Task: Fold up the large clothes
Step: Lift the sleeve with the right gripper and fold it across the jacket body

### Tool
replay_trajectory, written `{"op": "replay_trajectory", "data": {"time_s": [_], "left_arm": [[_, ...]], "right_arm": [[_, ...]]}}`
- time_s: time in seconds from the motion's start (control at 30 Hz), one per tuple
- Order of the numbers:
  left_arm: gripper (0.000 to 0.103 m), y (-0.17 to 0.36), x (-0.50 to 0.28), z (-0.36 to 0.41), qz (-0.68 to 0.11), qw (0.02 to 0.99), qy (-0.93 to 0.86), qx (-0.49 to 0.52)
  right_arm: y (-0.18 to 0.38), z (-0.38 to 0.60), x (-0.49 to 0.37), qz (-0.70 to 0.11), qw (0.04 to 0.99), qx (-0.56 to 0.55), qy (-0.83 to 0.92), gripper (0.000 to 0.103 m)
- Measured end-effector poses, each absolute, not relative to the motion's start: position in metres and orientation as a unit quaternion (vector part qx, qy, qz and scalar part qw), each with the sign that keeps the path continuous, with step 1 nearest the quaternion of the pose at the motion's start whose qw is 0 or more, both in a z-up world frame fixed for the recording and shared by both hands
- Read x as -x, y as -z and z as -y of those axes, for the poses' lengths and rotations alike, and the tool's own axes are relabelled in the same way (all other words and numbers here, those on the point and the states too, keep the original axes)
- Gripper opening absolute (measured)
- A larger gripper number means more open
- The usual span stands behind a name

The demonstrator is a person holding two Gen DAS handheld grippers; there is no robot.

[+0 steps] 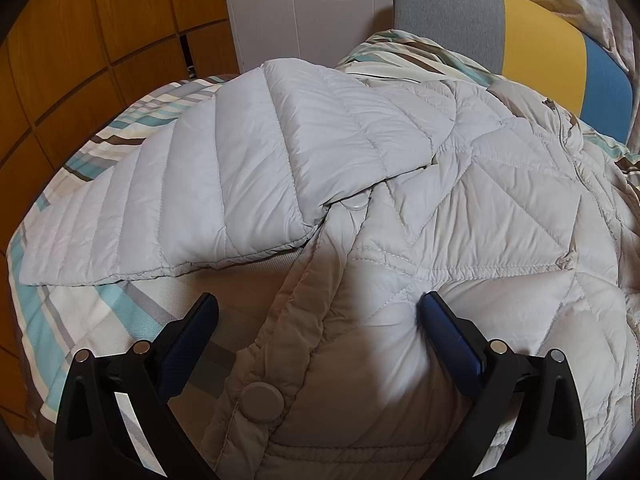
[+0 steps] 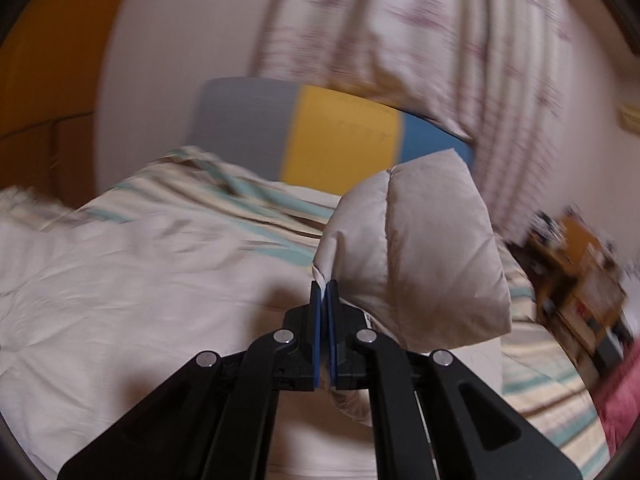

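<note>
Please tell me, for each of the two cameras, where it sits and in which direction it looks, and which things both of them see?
Left wrist: sits on the left gripper, looking down over its open fingers at the quilted jacket spread on the striped bedding; only the gripper shows.
Right wrist: sits on the right gripper, looking more level across the bed towards the curtain; its fingers are shut on a puffy jacket part.
Shared: the jacket, the striped bedding and the grey, yellow and blue headboard.
</note>
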State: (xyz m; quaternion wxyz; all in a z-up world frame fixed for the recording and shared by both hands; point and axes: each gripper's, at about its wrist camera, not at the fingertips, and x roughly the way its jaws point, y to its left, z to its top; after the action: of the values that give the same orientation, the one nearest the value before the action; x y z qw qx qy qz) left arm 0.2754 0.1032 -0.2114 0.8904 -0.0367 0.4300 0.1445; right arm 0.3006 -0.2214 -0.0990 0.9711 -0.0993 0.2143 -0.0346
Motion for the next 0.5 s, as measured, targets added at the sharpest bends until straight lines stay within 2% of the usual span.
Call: {"op": "replay_trajectory", "data": {"time_s": [0.13,0.37,0.47,0.5], "left_arm": [[0.100,0.212,-0.275,-0.104,-0.430,0.891,-0.144,0.038],[0.100,0.212,-0.275,-0.104,-0.429,0.891,-0.145,0.037],[0.100,0.212,-0.275,-0.103,-0.429,0.891,-0.145,0.037],[0.100,0.212,-0.276,-0.104,-0.429,0.891,-0.145,0.036]], "right_arm": [[0.116,0.148,-0.313,-0.223,0.962,0.153,-0.023,0.002],[0.153,0.102,-0.335,-0.269,0.944,0.172,-0.084,0.003],[0.168,0.090,-0.342,-0.300,0.927,0.180,-0.133,0.007],[0.172,0.087,-0.342,-0.310,0.919,0.185,-0.156,0.018]]}}
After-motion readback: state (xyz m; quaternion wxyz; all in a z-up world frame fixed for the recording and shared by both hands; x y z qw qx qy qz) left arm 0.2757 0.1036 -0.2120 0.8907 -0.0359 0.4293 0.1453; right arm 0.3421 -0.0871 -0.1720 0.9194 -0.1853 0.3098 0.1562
